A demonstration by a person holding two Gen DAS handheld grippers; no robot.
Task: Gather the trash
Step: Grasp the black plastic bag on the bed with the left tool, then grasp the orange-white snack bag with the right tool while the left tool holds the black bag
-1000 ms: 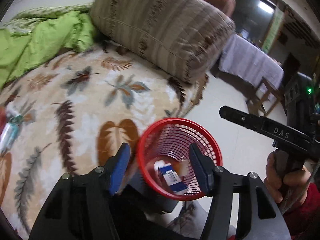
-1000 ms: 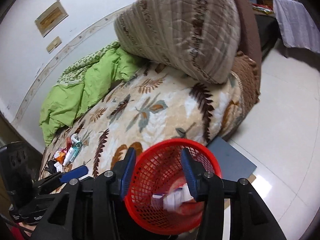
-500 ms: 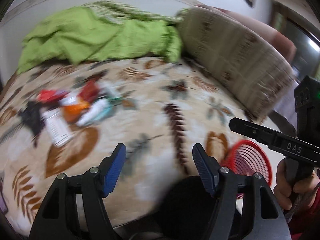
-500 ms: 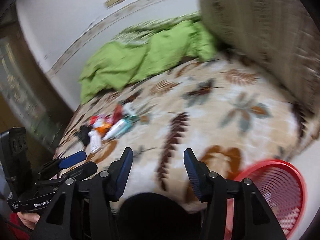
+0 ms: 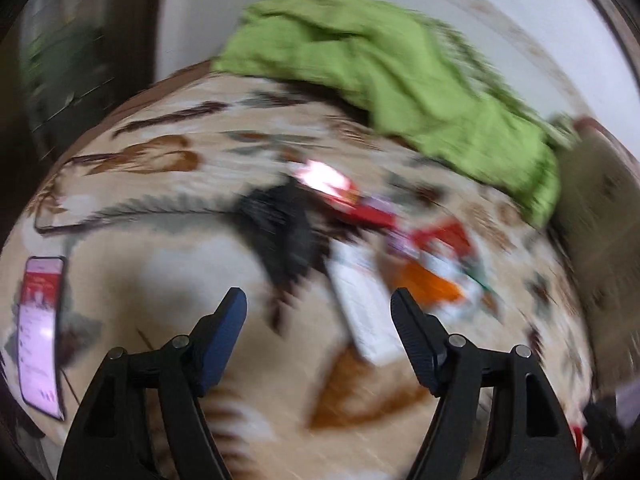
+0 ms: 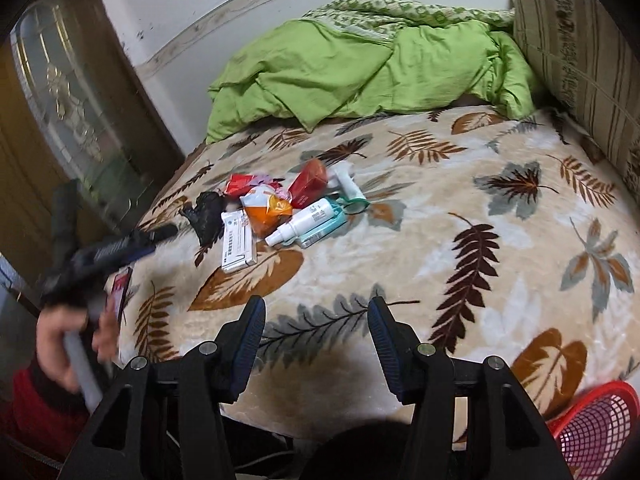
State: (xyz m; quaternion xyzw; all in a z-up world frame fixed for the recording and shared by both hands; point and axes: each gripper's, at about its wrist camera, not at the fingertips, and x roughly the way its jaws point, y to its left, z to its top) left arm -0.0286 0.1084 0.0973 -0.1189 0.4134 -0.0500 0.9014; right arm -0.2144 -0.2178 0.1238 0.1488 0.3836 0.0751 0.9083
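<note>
Both my grippers have swung off the red basket (image 6: pixel 596 428) and onto the bed — a second ago the basket sat right between my fingers in both views, now it's only a sliver at the lower right corner of the right wrist view.

My left gripper (image 5: pixel 318 320) is blurred with motion, its jaws opening, nothing between them but the leaf-print blanket (image 5: pixel 168 264). Just beyond its tips lies the white box (image 5: pixel 362 312), with the black wad (image 5: pixel 280 220) up and to its left, and smeared red and orange wrappers to the right.

My right gripper (image 6: pixel 316 330) stands about half open — empty, blanket behind it. In its view the trash pile (image 6: pixel 276 208) sits left of centre: white box (image 6: pixel 238 246) at the lower left, orange packet (image 6: pixel 266 208), white spray bottle (image 6: pixel 302 224) lying on its side, a red box (image 6: pixel 310 182), the black wad (image 6: pixel 206 212).

A lit phone (image 5: pixel 40 332) lies at the left edge of the left view, apart from the pile. Green quilt (image 6: pixel 360 68) is bunched at the top of the frame, striped cushion (image 6: pixel 580 60) at the upper right.

At the lower left of the right view, my left hand (image 6: pixel 68 340) grips its handle, blurred.
</note>
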